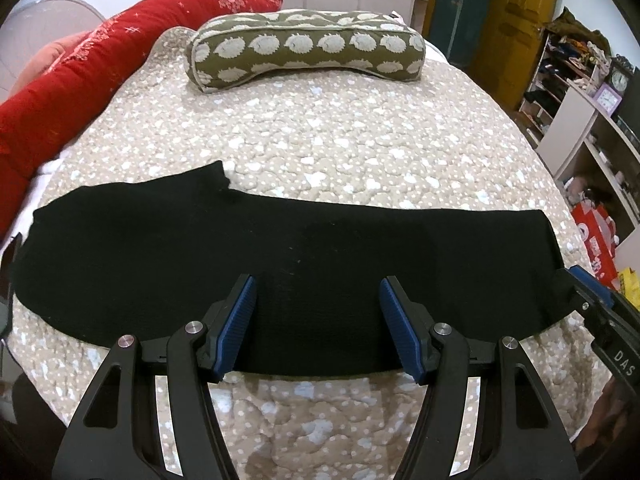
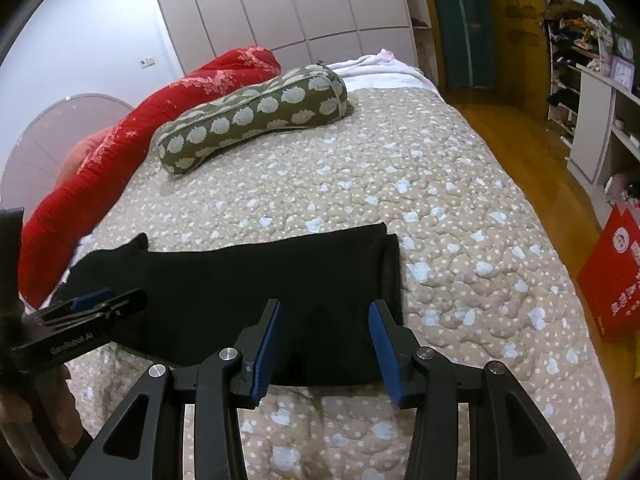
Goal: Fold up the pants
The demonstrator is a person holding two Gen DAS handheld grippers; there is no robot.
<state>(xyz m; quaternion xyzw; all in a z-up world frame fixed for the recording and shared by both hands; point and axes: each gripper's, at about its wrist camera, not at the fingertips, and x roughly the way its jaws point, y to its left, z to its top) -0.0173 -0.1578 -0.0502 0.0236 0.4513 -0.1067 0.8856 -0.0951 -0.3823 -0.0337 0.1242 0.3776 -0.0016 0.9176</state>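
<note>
hovering wide over black pants (image 1: 280,264), left gripper (image 1: 318,320) and right gripper (image 2: 325,344) hide its near hem.

Your pants (image 1: 280,256) are matt black knit cloth, lying on a quilted, puckered beige bedspread (image 1: 320,128). Your left gripper (image 1: 318,320) and right gripper (image 2: 325,338) are matt black plastic with ribbed blue pads (image 1: 240,316) and shiny metal pins (image 1: 195,327). At upper left, the red bolster (image 1: 80,64) looks satiny. At right, the wood floor (image 2: 512,152) is glossy.
</note>
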